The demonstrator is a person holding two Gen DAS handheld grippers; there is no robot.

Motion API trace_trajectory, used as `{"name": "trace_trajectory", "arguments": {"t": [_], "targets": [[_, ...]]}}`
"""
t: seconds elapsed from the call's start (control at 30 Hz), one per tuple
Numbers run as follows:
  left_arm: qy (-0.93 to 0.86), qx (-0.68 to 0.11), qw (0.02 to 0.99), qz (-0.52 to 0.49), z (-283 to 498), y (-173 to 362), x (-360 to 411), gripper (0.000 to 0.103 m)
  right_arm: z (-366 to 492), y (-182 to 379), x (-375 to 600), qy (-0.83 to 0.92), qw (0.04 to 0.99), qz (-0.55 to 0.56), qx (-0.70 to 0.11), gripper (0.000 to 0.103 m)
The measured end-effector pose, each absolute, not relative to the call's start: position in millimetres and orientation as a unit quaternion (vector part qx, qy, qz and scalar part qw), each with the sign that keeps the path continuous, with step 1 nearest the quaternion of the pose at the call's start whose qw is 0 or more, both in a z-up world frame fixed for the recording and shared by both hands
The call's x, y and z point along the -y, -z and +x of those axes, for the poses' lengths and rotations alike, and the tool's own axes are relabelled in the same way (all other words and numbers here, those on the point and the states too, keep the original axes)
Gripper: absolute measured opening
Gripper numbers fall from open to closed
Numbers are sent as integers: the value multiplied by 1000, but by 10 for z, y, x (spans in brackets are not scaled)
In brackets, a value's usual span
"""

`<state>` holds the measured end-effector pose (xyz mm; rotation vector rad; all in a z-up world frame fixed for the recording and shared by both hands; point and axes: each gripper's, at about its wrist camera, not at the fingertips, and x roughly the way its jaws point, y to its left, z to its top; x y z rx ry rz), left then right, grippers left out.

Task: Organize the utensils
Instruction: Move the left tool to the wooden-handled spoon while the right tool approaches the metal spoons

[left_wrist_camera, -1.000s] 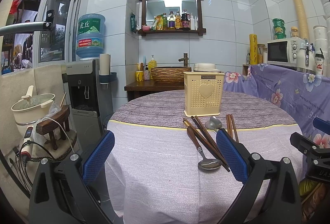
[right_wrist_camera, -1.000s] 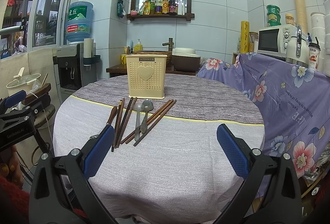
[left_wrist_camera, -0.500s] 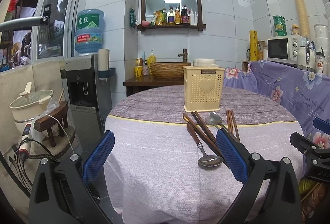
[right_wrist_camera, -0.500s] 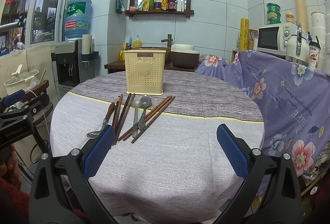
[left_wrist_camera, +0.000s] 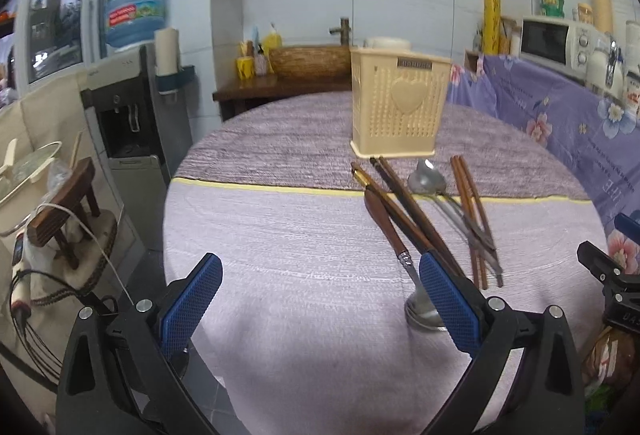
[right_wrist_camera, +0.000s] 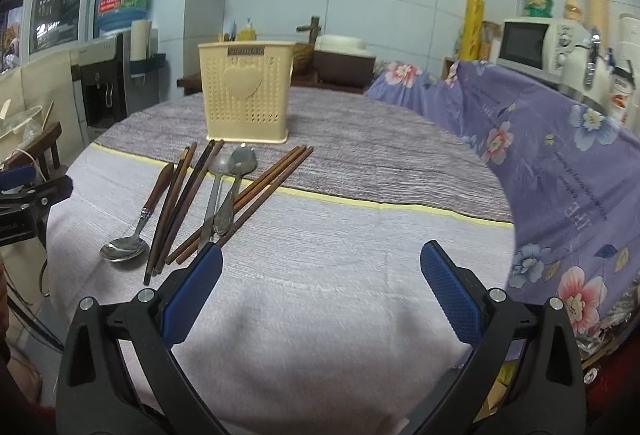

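A cream perforated utensil holder stands upright on the round table. In front of it lie a wooden-handled spoon, dark chopsticks, two metal spoons and brown chopsticks. My left gripper is open above the near table edge, its right pad over the wooden-handled spoon's bowl. My right gripper is open too, its left pad at the near ends of the utensils. Nothing is held.
The table's cloth is pale lilac in front and grey-purple behind. A floral purple cover rises at the right, with a microwave on it. A water dispenser and a small stool stand left of the table.
Both grippers have moved forward and lower toward the table; the utensils and the holder look larger and nearer. Both stay open and nothing on the table has shifted.
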<state>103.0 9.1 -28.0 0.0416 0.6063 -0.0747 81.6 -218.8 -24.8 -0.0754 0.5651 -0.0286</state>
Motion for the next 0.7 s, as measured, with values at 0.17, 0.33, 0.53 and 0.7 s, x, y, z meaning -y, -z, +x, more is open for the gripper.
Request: {"name": "trace_trajectory", "arguments": {"t": [0.17,0.33,0.53,0.7], "targets": [[76,-366,927,7,1511,314,-48,91,1280,251,2006,-7,949,-68,-309,98],[89,-406,909,22,1766,383,122,72,1549,207,1938,-13,947,-62,-315,98],[94,-461,882,8,1997,546,207,53,1701,269,1981,-22,939,-32,-342,98],[83,-473,877,7,2098,593,271,44,1701,271,2028,-19,938,-22,-344,98]]}}
